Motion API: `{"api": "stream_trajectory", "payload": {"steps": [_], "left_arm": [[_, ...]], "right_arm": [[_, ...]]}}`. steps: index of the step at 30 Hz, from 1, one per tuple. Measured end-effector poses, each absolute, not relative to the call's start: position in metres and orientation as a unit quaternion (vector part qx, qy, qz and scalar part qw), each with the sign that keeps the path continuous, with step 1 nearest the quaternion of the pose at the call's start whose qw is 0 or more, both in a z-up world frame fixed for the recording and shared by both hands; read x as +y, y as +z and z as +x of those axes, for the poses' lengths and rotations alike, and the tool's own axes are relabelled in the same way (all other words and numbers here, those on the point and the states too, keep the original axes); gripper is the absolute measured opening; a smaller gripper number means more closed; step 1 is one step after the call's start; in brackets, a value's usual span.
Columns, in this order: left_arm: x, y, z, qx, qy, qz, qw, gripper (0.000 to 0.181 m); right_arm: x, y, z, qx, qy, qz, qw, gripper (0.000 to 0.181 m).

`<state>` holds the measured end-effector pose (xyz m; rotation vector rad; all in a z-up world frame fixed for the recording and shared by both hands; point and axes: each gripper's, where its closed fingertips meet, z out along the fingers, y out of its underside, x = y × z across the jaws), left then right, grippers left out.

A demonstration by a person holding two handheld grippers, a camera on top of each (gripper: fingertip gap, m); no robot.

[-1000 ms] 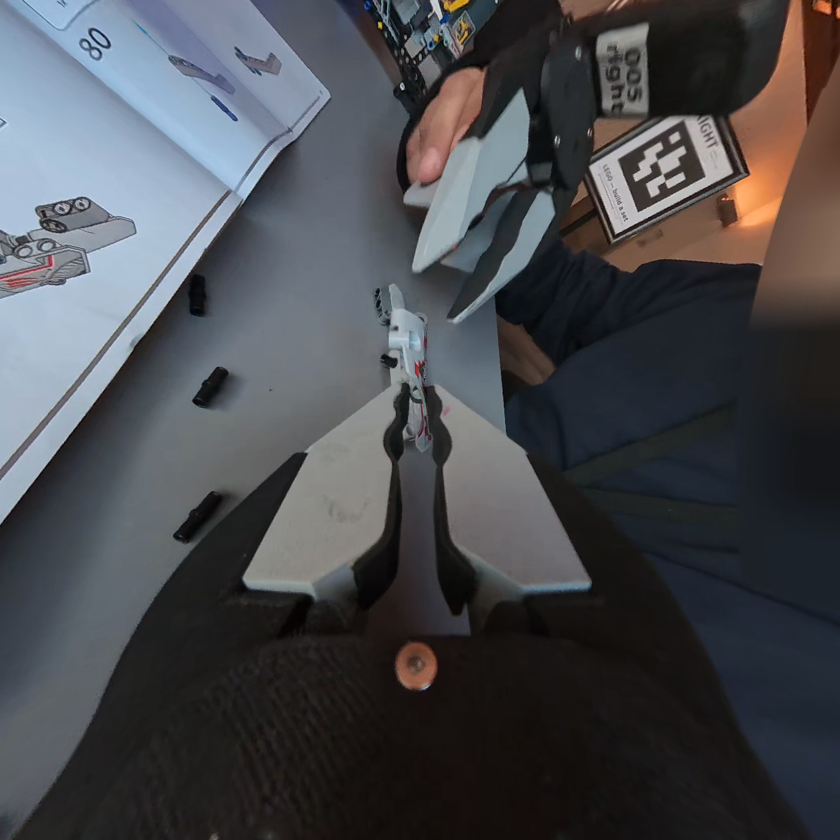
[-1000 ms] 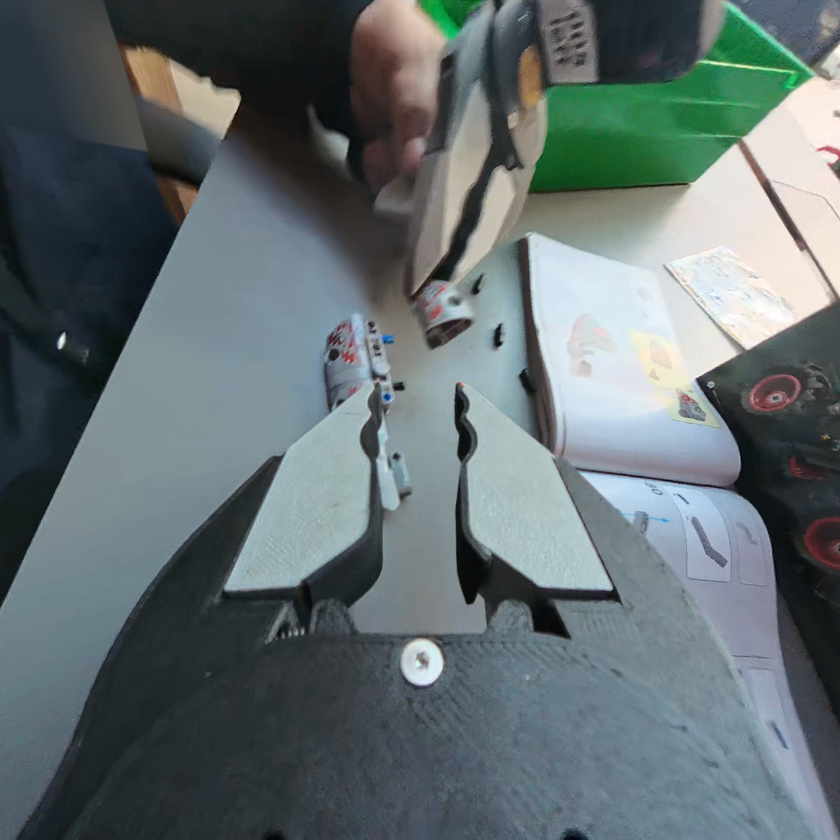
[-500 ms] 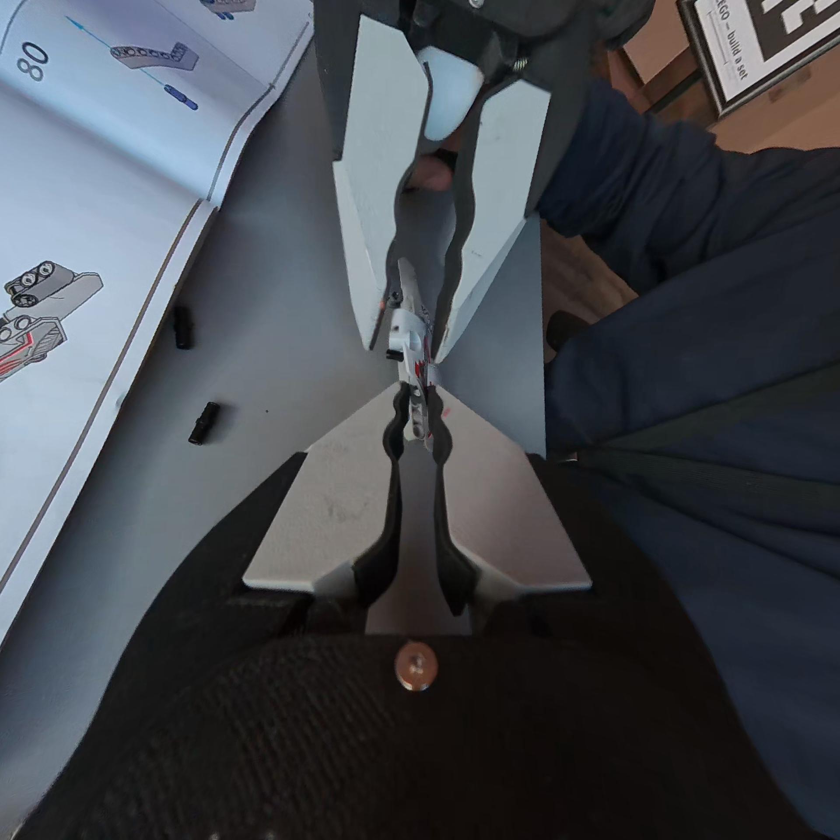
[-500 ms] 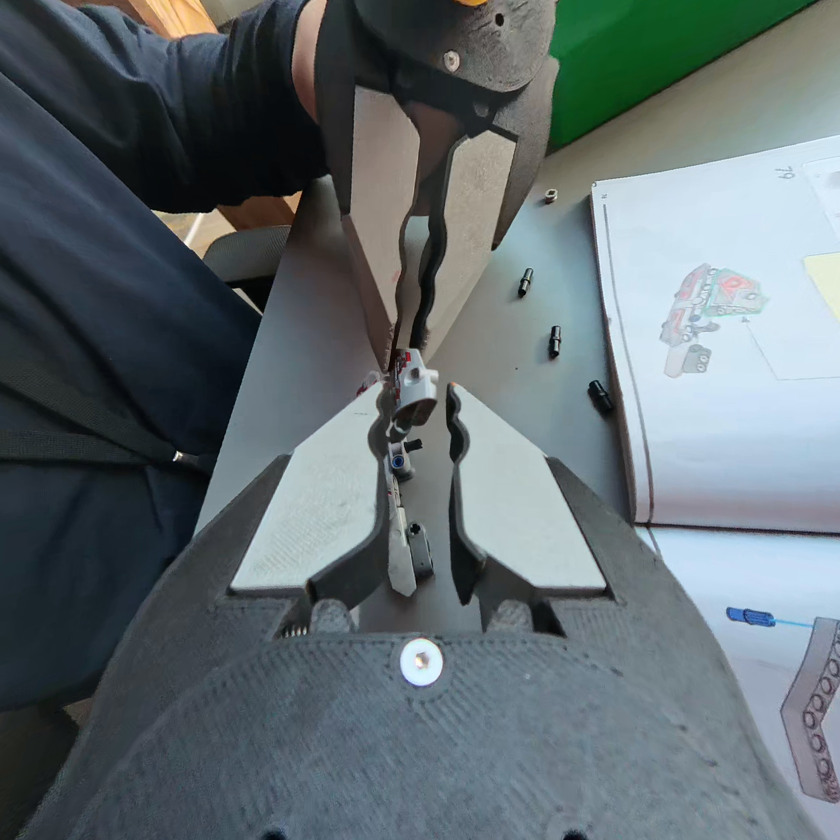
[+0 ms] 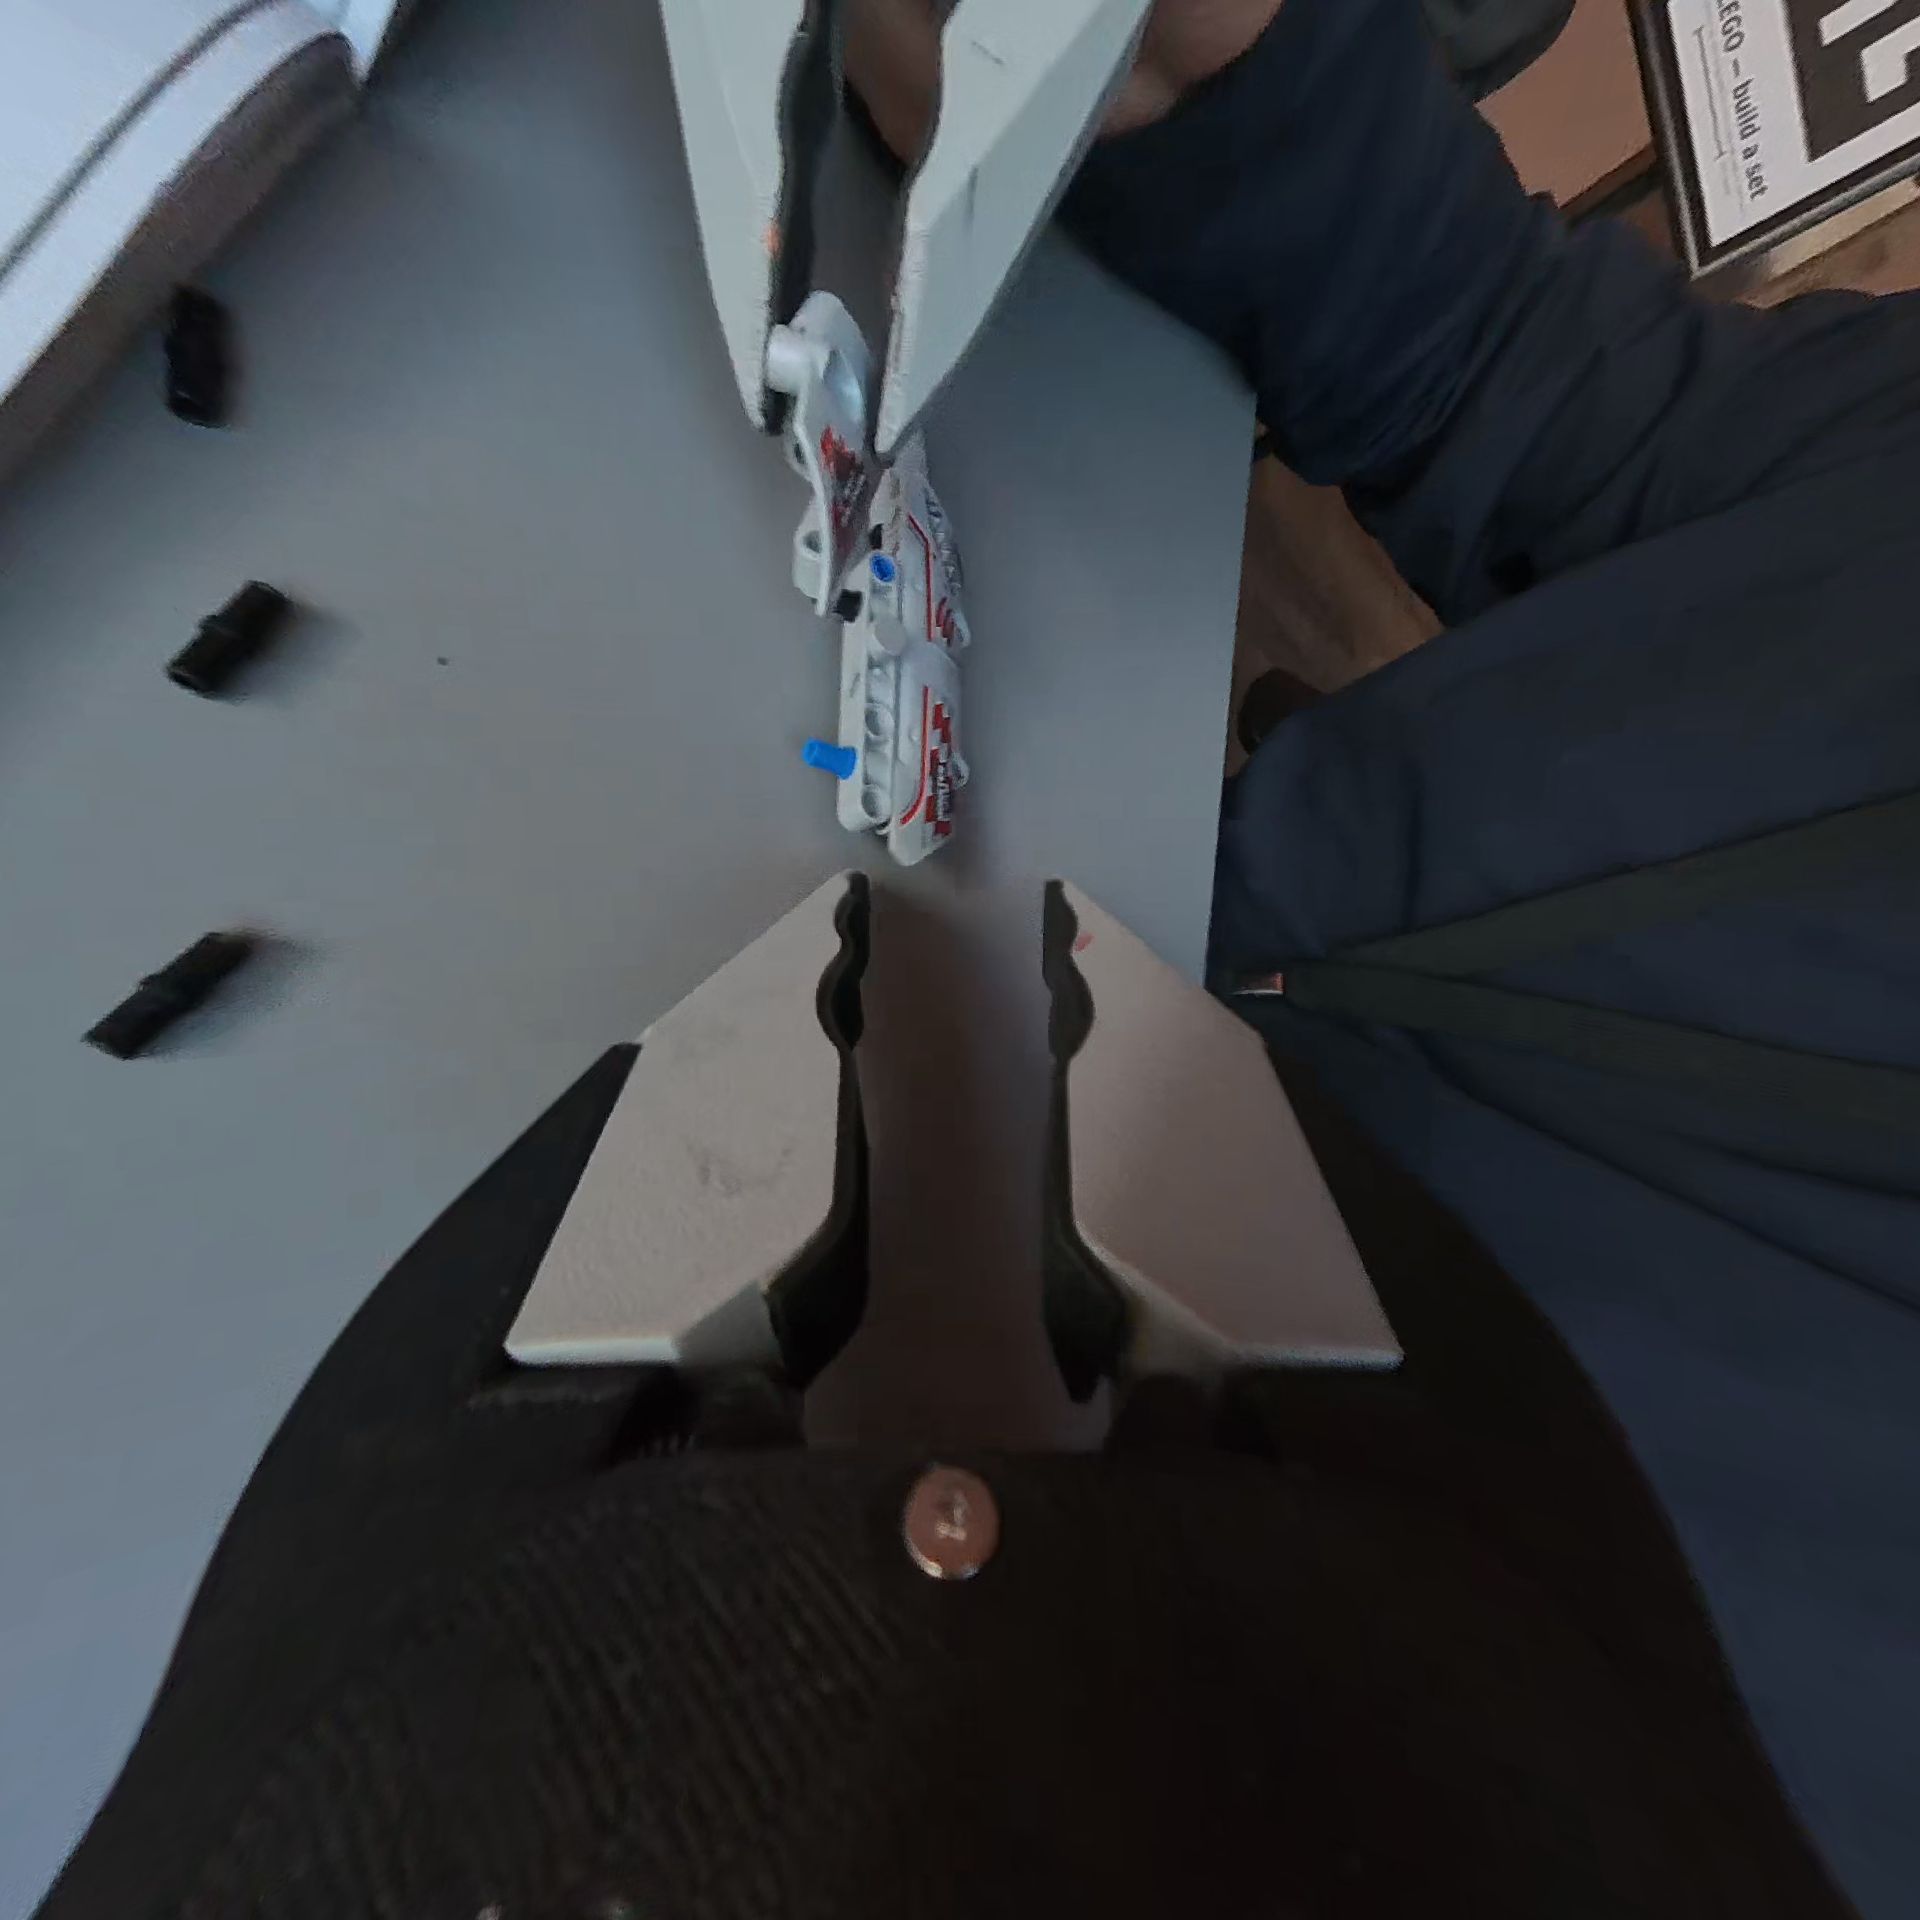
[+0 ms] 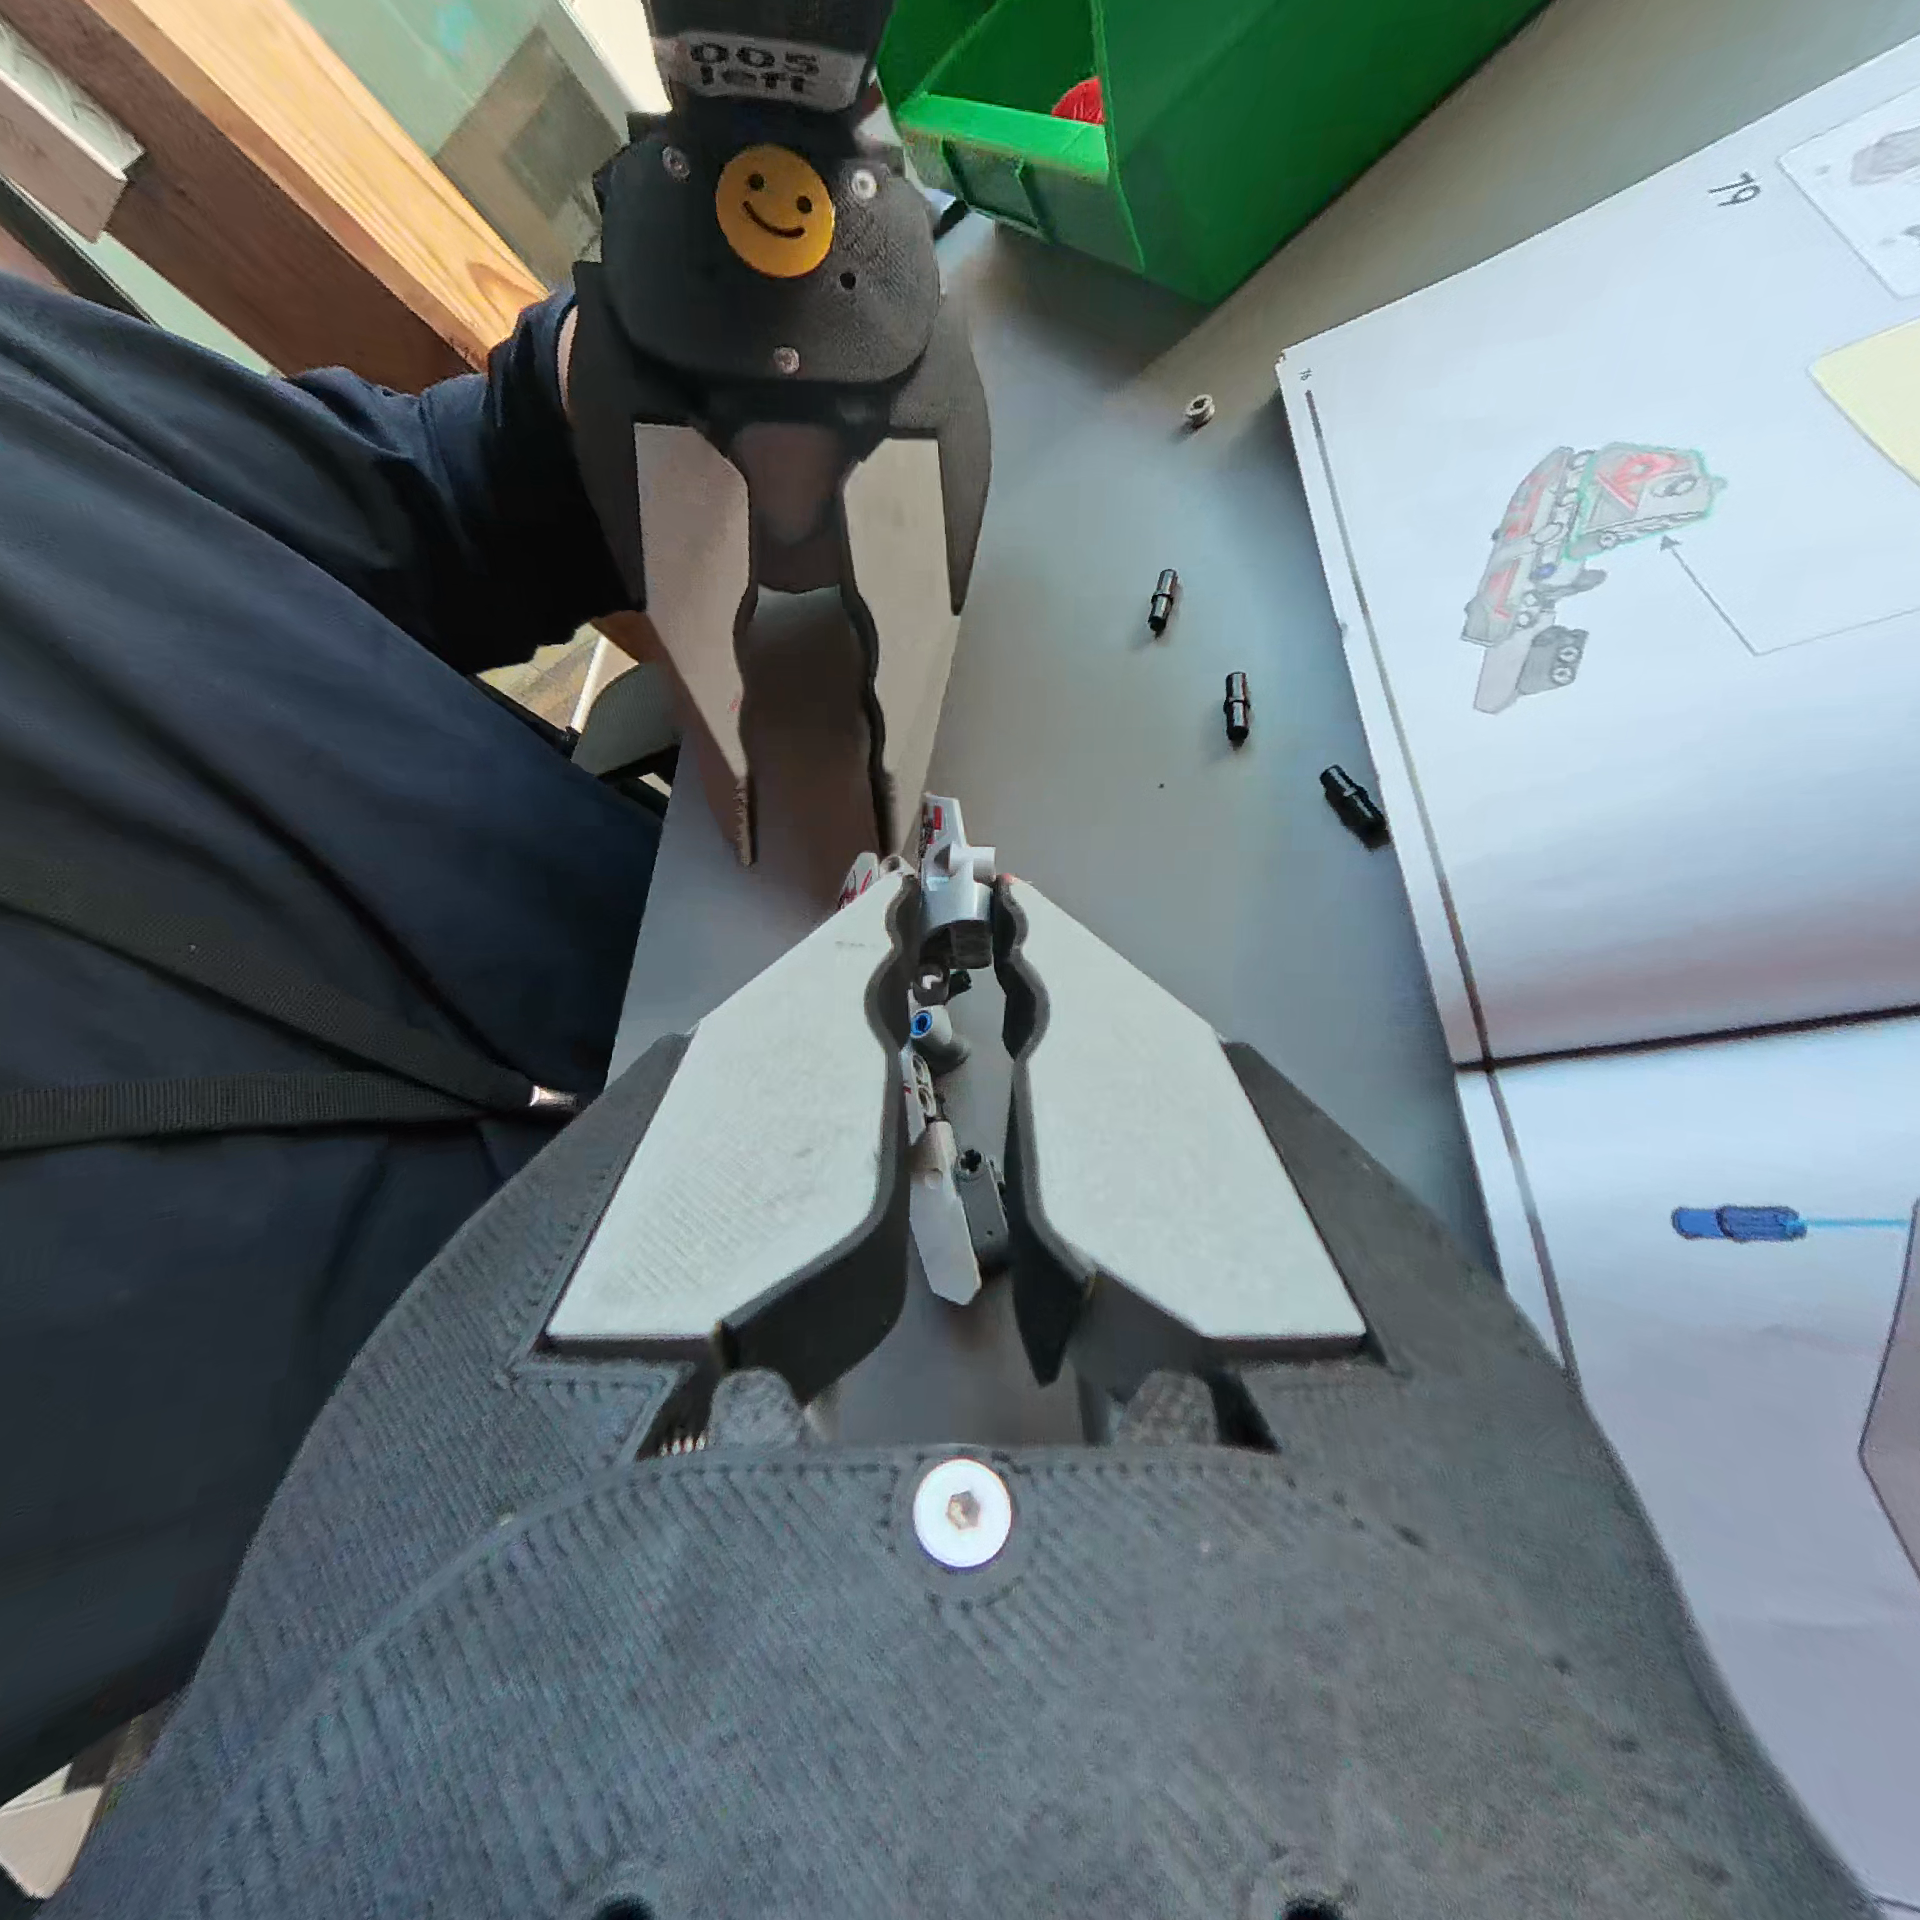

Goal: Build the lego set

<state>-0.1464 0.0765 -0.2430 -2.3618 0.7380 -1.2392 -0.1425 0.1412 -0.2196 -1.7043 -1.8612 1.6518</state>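
My right gripper (image 6: 951, 883) is shut on a small white lego panel piece with red marks (image 6: 948, 902). In the left wrist view the right gripper (image 5: 828, 428) holds that piece (image 5: 831, 478) just over the far end of a white and red lego assembly (image 5: 902, 686) lying on the grey table. I cannot tell if they touch. The assembly has blue pins and also shows between my right fingers (image 6: 940, 1195). My left gripper (image 5: 951, 899) is open and empty, just short of the assembly's near end. It also faces me in the right wrist view (image 6: 812, 836).
Three black pins (image 5: 223, 634) lie left of the assembly, also in the right wrist view (image 6: 1236, 707). The open instruction booklet (image 6: 1662, 779) lies beyond them, with a green bin (image 6: 1195, 156) and a small grey bush (image 6: 1200, 410) farther off. The table edge and a person's dark-clothed body (image 5: 1558, 727) are close by. Some 7 cm of space lies between my two pairs of fingers. From either gripper's tips it is about 15 cm to the small grey bush (image 6: 1200, 410).
My left gripper has let go of the small white piece, opened and pulled back. My right gripper has shut on that piece.
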Motion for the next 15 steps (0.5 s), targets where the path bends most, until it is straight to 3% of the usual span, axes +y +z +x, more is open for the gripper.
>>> {"api": "stream_trajectory", "payload": {"steps": [4, 9, 15], "left_arm": [[0.069, -0.242, -0.131, 0.242, -0.483, -0.827, 0.155, 0.038], [0.077, -0.243, -0.128, 0.209, -0.493, -0.829, 0.161, 0.031], [0.093, -0.248, -0.120, 0.220, -0.458, -0.838, 0.198, 0.006]], "right_arm": [[0.144, -0.224, -0.138, -0.616, 0.537, -0.569, 0.086, 0.010], [0.154, -0.215, -0.131, -0.577, 0.561, -0.582, 0.118, 0.010], [0.148, -0.216, -0.127, -0.562, 0.574, -0.589, 0.092, 0.009]]}}
